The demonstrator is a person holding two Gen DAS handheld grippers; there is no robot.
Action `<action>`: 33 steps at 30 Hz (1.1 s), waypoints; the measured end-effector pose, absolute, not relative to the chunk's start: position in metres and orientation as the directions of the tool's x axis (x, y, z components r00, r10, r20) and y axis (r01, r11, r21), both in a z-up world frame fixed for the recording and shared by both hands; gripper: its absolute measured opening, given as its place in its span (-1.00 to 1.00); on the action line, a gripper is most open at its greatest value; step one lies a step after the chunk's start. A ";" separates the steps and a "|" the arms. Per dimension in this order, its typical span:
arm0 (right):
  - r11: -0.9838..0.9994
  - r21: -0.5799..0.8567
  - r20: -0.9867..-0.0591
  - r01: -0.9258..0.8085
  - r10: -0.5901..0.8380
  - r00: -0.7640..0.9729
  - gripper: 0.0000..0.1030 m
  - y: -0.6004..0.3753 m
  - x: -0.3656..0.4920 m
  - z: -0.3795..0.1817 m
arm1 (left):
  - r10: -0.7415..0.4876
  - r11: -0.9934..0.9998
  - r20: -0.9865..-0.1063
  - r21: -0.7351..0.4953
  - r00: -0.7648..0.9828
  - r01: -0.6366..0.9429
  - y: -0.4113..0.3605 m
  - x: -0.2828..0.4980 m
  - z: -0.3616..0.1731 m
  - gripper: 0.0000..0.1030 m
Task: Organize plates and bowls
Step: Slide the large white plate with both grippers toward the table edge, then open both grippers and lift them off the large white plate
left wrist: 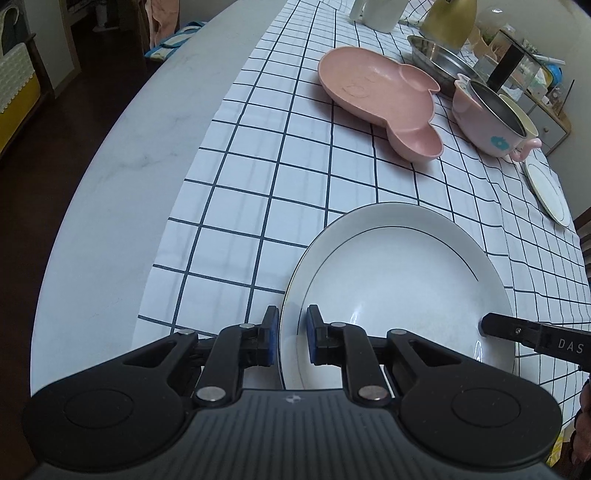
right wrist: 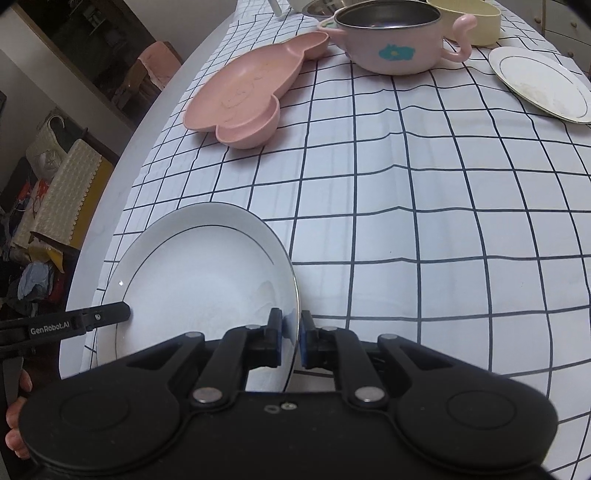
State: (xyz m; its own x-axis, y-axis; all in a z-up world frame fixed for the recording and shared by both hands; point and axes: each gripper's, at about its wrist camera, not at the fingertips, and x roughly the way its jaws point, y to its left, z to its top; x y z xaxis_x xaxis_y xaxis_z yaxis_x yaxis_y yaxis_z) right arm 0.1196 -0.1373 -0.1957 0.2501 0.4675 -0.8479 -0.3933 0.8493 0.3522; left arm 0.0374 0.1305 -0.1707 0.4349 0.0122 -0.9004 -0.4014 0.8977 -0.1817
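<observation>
A large white plate [left wrist: 399, 288] [right wrist: 207, 280] with a thin dark ring lies low over the checked tablecloth, gripped from both sides. My left gripper [left wrist: 291, 338] is shut on its left rim, one pad outside the rim and one inside. My right gripper [right wrist: 290, 338] is shut on the opposite rim; its finger shows at the plate's right edge in the left wrist view. A pink animal-shaped divided plate [left wrist: 376, 99] [right wrist: 243, 103], a pink handled bowl with a steel liner [left wrist: 491, 118] [right wrist: 391, 40] and a small white plate [left wrist: 546, 192] [right wrist: 539, 83] lie farther back.
A steel bowl [left wrist: 436, 59], a white cup [left wrist: 376, 14] and a cream bowl [right wrist: 476, 18] stand at the far end. The cloth [right wrist: 406, 221] covers the round pale table [left wrist: 122, 177], whose bare edge curves along the left. A hand [right wrist: 16, 417] holds the left gripper.
</observation>
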 end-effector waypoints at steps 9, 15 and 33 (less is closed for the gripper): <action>0.870 0.303 -0.854 -0.390 0.430 0.294 -0.64 -0.137 0.116 -0.186 | 0.028 0.913 -0.898 -0.155 0.438 -0.378 0.130 0.033 -0.164 -0.71; 0.876 0.282 -0.840 -0.391 0.423 0.341 -0.59 -0.141 0.104 -0.168 | 0.036 0.928 -0.880 -0.147 0.474 -0.343 0.128 0.025 -0.148 -0.71; 0.879 0.178 -0.729 -0.442 0.419 0.541 -0.31 -0.145 0.053 -0.093 | -0.023 0.972 -0.762 -0.169 0.647 -0.165 0.087 0.018 -0.075 -0.50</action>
State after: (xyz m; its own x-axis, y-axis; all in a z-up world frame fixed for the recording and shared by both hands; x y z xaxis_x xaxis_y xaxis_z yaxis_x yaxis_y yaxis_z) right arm 0.0529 -0.1447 -0.0925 0.5406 0.4194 -0.7293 -0.4421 0.8791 0.1779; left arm 0.0176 0.0870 -0.0751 0.6469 -0.0228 -0.7623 -0.1654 0.9716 -0.1695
